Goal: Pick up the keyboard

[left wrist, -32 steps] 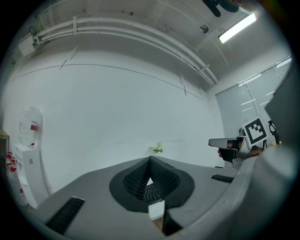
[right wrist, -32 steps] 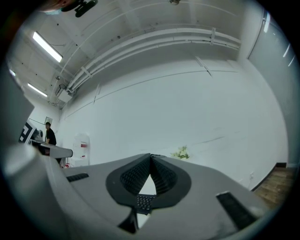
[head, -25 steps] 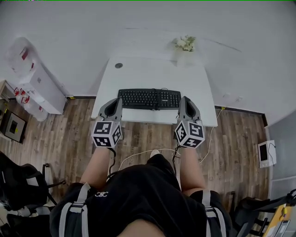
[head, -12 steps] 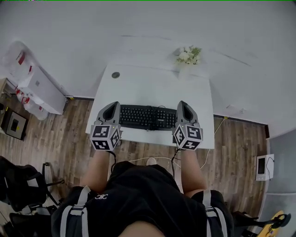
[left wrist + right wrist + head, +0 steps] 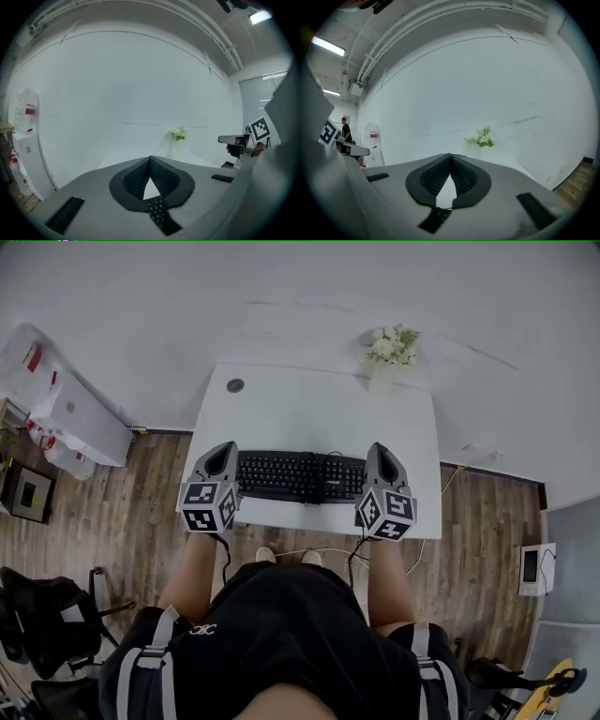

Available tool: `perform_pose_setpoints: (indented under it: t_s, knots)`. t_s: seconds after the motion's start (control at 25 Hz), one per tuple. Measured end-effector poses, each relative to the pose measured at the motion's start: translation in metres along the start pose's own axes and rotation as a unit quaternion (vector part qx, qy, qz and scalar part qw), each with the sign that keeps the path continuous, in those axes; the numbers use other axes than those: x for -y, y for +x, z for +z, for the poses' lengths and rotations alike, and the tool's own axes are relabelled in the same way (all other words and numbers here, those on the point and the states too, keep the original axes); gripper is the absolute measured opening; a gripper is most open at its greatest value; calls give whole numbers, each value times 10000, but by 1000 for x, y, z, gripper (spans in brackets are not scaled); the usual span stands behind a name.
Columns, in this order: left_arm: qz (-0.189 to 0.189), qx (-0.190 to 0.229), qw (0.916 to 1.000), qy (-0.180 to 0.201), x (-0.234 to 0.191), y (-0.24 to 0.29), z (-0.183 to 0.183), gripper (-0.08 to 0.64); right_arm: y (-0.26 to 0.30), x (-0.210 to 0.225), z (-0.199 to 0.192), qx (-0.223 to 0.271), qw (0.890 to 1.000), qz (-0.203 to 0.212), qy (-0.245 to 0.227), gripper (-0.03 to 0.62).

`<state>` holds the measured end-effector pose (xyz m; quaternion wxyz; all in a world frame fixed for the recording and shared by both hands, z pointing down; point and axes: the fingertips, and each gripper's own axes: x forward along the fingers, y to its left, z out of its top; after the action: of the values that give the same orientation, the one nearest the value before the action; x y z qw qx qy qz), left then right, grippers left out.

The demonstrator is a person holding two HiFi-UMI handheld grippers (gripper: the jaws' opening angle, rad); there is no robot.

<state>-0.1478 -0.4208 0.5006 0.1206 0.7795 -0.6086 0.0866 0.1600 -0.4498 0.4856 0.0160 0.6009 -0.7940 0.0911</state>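
A black keyboard lies along the front of a white table. My left gripper sits at the keyboard's left end and my right gripper at its right end, both pointing toward the wall. Whether either touches the keyboard I cannot tell. The left gripper view has its jaws shut on nothing, with keyboard keys showing below them. In the right gripper view the jaws are likewise shut and empty, a sliver of keyboard beneath.
A vase of white flowers stands at the table's back right corner. A round grommet sits at back left. A white cabinet stands left of the table, black chairs lower left, and a cable lies on the wooden floor.
Both grippers have moved forward from near the table's front edge to flank the keyboard's two ends. The person has come closer to the table. Both jaws stayed shut.
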Motion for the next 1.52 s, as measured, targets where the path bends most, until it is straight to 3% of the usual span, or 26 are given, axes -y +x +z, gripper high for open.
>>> perform_pose_setpoints:
  t_s: [0.16, 0.28, 0.44, 0.76, 1.2, 1.52]
  knots:
    - [24, -186, 9998, -42, -10, 12, -10, 12, 6, 9, -12, -75, 9999, -79, 12, 6]
    - [-24, -521, 9986, -101, -16, 25, -27, 83, 14, 17, -32, -343, 9994, -76, 1, 68]
    - [9, -905, 9956, -228, -26, 39, -58, 147, 23, 32, -67, -743, 9971, -169, 19, 95]
    - [200, -1656, 9858, -176, -46, 58, -119, 172, 33, 65, -140, -1574, 9867, -393, 136, 112]
    - [346, -2652, 9633, -244, -72, 76, -199, 173, 46, 93, -226, -2605, 9633, -580, 301, 112]
    - [279, -3180, 9455, -646, -83, 92, -242, 183, 50, 110, -266, -3120, 9466, -656, 476, 125]
